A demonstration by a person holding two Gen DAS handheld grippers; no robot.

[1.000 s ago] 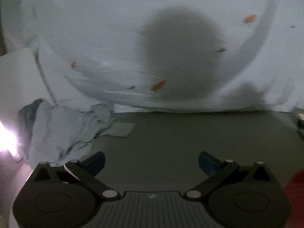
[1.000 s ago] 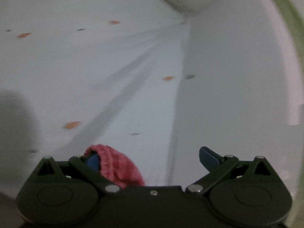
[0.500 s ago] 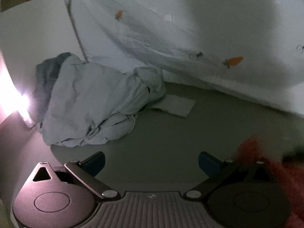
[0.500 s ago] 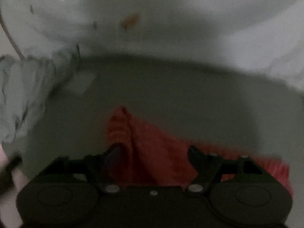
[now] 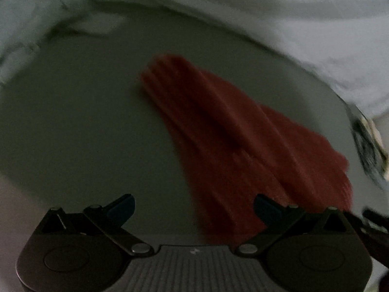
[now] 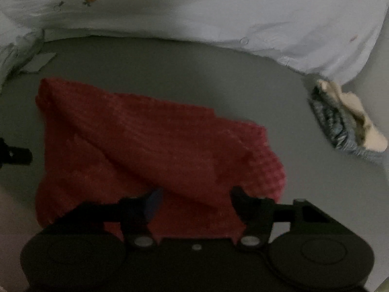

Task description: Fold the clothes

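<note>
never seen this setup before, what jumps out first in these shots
The red knitted cloth dominates, lying rumpled on the grey table just ahead of the right gripper, whose jaws stand apart. Behind it hangs a white sheet with small orange carrot prints; a bluish-and-cream bundle sits at the table's right edge.

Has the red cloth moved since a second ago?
Yes. The red cloth was bunched against the right gripper; now it lies spread on the grey table, below the white sheet.

A towel [image 6: 150,146] lies on the table [image 6: 170,73], just ahead of the right gripper [image 6: 194,202] and to the right of the left gripper [image 5: 194,206]. A sheet [image 6: 218,12] lies behind the table. A small heap of clothes [image 6: 345,121] sits at the table's right edge, well apart from the towel.
</note>
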